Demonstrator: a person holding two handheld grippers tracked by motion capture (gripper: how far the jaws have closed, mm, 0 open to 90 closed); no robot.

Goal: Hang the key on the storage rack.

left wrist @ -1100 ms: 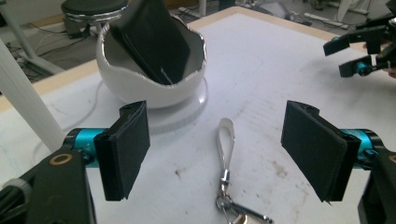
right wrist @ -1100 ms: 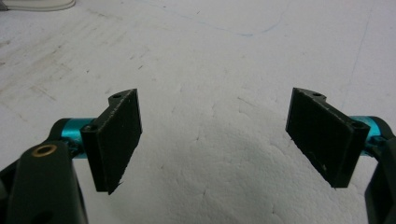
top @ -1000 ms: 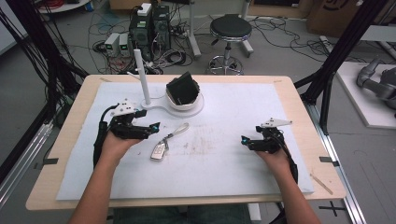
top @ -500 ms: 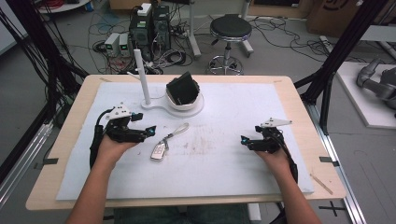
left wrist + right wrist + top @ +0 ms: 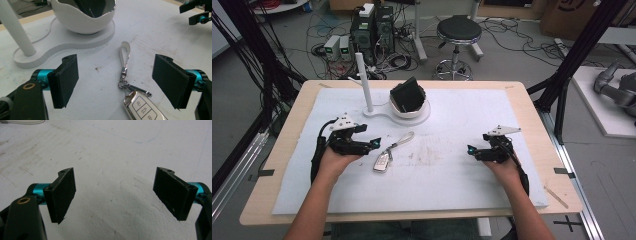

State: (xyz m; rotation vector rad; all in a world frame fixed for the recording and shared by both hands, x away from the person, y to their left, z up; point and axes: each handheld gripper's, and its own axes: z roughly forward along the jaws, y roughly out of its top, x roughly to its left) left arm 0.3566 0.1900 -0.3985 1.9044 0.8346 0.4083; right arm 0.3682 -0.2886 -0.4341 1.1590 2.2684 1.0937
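A silver car key fob [image 5: 381,162] [image 5: 143,108] with a white strap [image 5: 403,140] [image 5: 125,54] lies on the white mat. My left gripper [image 5: 375,143] [image 5: 120,82] is open just left of the fob, and in the left gripper view the key ring and fob lie between its wide-apart jaws. A white bowl [image 5: 411,107] [image 5: 86,21] holding a black object [image 5: 406,94] stands on a white base with a post [image 5: 363,80] [image 5: 17,32]. My right gripper [image 5: 471,150] [image 5: 115,197] is open over bare mat at the right.
The white mat [image 5: 452,165] covers most of the wooden table [image 5: 532,105]. A stool [image 5: 458,30], computers and cables stand on the floor beyond the far edge. Black frame legs flank the table on both sides.
My left gripper has shifted slightly right and nearer, closer to the key fob. The right gripper has not moved.
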